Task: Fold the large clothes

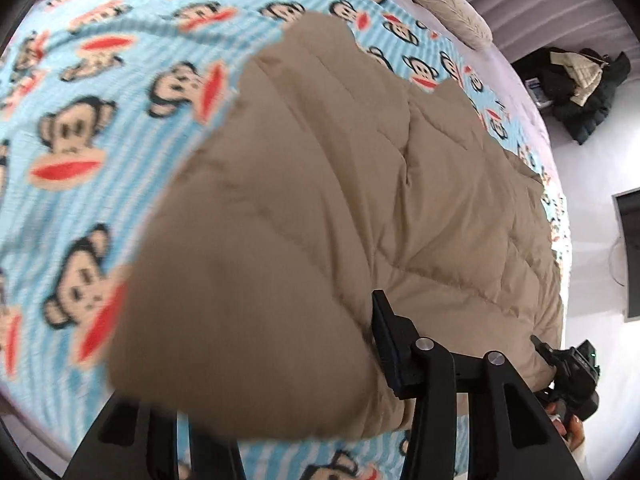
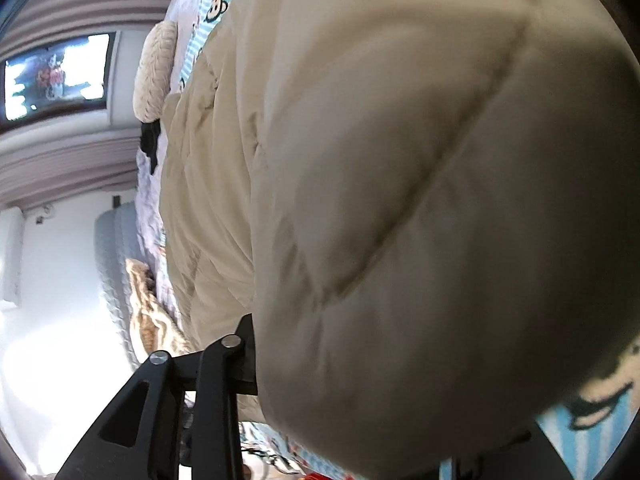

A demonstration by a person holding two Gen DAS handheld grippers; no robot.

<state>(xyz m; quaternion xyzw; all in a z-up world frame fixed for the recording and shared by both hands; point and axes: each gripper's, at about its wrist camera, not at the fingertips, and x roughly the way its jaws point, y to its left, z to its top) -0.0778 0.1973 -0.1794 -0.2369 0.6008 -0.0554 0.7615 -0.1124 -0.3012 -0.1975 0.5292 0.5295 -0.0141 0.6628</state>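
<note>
A tan quilted puffer jacket (image 1: 304, 208) lies across a light-blue striped bedspread printed with monkey faces (image 1: 80, 92). The left gripper (image 1: 320, 360) is clamped on a bulging fold of the jacket — one black finger (image 1: 390, 344) presses its side, the other is buried under cloth. The right gripper (image 2: 340, 364) appears closed on another padded fold, though the fabric hides the far finger. A cream ribbed cushion (image 1: 448, 4) rests near the bed's far edge.
</note>
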